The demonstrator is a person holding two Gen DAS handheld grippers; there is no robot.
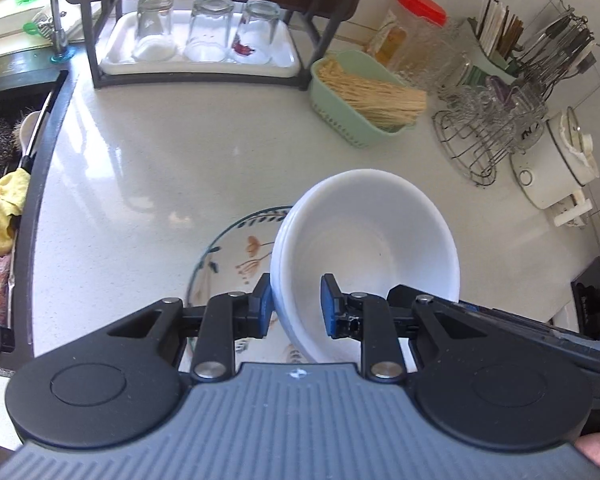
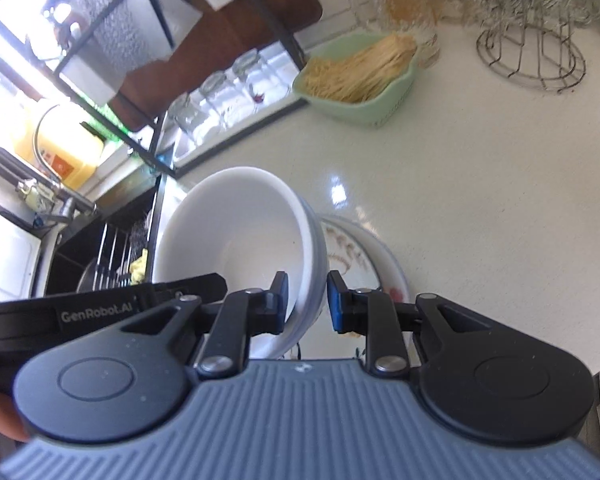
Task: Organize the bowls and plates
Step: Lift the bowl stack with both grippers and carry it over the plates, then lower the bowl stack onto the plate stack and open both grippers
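A stack of white bowls (image 1: 364,240) sits tilted over a flower-patterned plate (image 1: 236,252) on the white counter. My left gripper (image 1: 296,304) straddles the stack's near left rim, one pad outside and one inside, with a gap on the inner side. In the right wrist view the same bowls (image 2: 240,236) lean over the plate (image 2: 360,256). My right gripper (image 2: 308,300) straddles their right rim, with a gap at the outer pad. Neither grip looks closed tight.
A dark rack holds a white tray (image 1: 196,62) with three upturned glasses. A green basket of noodles (image 1: 364,100) stands behind the bowls. A wire rack of glassware (image 1: 492,128), a white cooker (image 1: 556,160) and utensil holders stand right. The sink (image 1: 4,184) lies left.
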